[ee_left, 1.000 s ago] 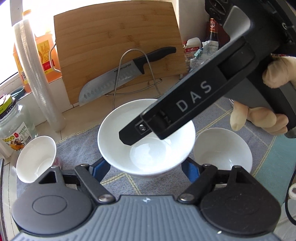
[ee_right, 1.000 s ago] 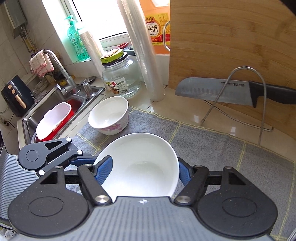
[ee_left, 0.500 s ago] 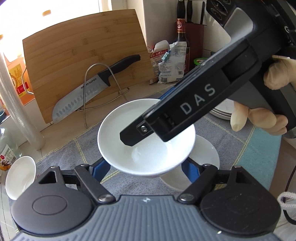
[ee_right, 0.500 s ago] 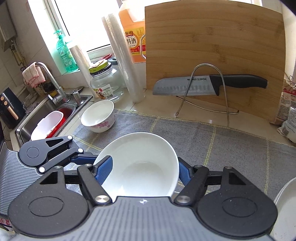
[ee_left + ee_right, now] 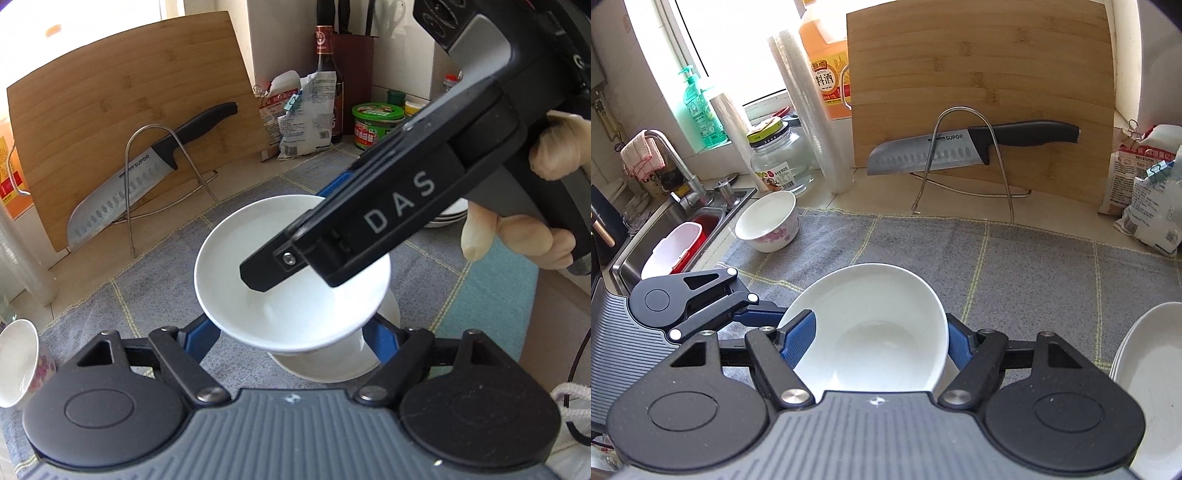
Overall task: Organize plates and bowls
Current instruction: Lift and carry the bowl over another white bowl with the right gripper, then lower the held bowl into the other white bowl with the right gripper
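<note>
Left gripper (image 5: pixel 291 328): I hold it with both blue pads clamped against the outer wall of the white bowl (image 5: pixel 291 273), at 9 and 3 o'clock of the bowl.
Right gripper (image 5: pixel 873 338): I hold it clenched on the same white bowl (image 5: pixel 871 328); the left pad sits inside the rim, the right pad outside the wall.
White bowl: raised off the grey mat (image 5: pixel 1015 266), upright, directly above a second white bowl (image 5: pixel 332 363) that stands on the mat.
Second white bowl: mostly hidden; only its lower edge shows at 6 o'clock of the held bowl. I cannot tell whether the two touch.
Floral bowl (image 5: pixel 768 221): on the mat's edge at 10 o'clock in the right wrist view, near the sink (image 5: pixel 665 229).
Plate stack (image 5: pixel 1148 373): at 3 o'clock in the right wrist view, on the mat.
Cutting board (image 5: pixel 979 92): upright at 12 o'clock, with the knife (image 5: pixel 960 149) resting across a wire stand (image 5: pixel 960 158).
</note>
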Demonstrator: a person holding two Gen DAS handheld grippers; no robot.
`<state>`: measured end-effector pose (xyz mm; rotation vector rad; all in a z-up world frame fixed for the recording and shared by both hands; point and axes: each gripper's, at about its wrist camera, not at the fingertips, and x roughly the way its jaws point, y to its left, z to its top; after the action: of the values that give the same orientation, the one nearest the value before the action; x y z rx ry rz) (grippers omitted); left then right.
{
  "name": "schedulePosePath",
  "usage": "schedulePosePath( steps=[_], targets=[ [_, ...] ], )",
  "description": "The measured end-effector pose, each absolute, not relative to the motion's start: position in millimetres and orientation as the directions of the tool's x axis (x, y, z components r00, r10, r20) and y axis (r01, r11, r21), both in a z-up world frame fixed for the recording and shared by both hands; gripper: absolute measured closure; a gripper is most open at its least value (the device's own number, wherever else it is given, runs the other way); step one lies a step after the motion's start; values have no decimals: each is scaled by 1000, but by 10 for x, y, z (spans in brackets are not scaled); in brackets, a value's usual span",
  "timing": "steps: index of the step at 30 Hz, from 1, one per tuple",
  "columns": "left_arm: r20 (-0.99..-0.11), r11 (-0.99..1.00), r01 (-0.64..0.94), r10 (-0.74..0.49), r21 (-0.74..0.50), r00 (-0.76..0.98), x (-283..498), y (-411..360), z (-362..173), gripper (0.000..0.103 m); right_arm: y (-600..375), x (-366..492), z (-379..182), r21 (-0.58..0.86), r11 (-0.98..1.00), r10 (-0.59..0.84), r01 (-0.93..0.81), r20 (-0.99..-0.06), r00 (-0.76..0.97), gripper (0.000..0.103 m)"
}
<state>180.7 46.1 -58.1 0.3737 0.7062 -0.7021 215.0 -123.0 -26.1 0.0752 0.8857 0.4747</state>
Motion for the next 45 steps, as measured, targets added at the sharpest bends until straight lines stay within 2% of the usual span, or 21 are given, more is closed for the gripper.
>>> schedulePosePath(
  steps=[20,45],
  targets=[
    [-751,673,737,-455,61,478,1791,252,-707,20,-1423,2031,-464,287,906,414,-310,-748,518,25],
    [-776,668,743,-444,47,449,1854,211,-754,18,-1459,2062,-570,313,902,426,-296,-752,502,25]
  ],
)
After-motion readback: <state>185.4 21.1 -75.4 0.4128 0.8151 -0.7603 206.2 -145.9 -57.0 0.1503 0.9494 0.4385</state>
